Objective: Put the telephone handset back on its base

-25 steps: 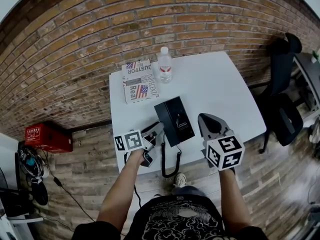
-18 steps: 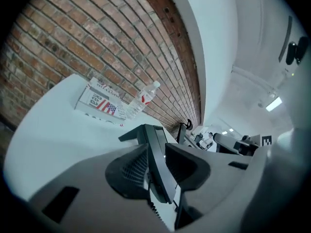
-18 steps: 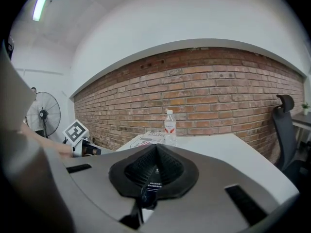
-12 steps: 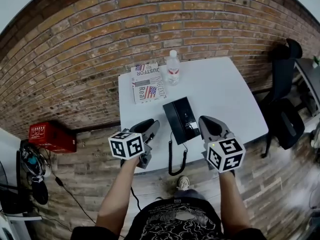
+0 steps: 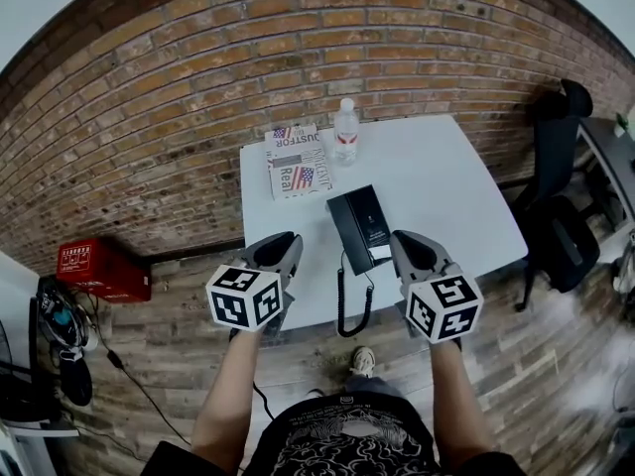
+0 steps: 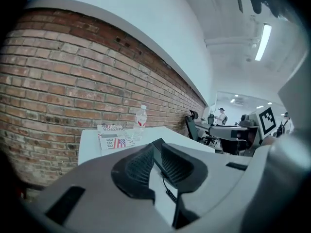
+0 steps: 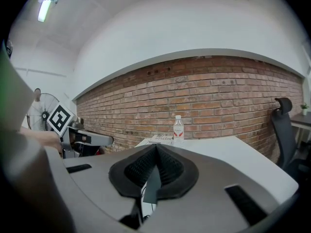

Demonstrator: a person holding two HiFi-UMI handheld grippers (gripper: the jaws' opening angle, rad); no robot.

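A black telephone [image 5: 361,227] lies on the white table [image 5: 446,177] near its front edge. Its handset looks seated on the base, though the black shapes merge. The coiled cord [image 5: 349,310] hangs in a loop over the table's front edge. My left gripper [image 5: 286,241] is held left of the phone, apart from it, jaws shut and empty. In the left gripper view the cord [image 6: 168,193] shows below the closed left gripper [image 6: 154,147]. My right gripper [image 5: 401,241] hovers just right of the phone, also shut on nothing; the right gripper [image 7: 158,147] has its pads together.
A water bottle [image 5: 345,132] and a folded newspaper [image 5: 295,162] sit at the table's far edge by the brick wall. A black office chair [image 5: 561,186] stands to the right. A red box [image 5: 104,271] lies on the wooden floor at left.
My left gripper has drawn back from the phone's left side and risen toward me. The right gripper has hardly shifted. The phone stays on the table.
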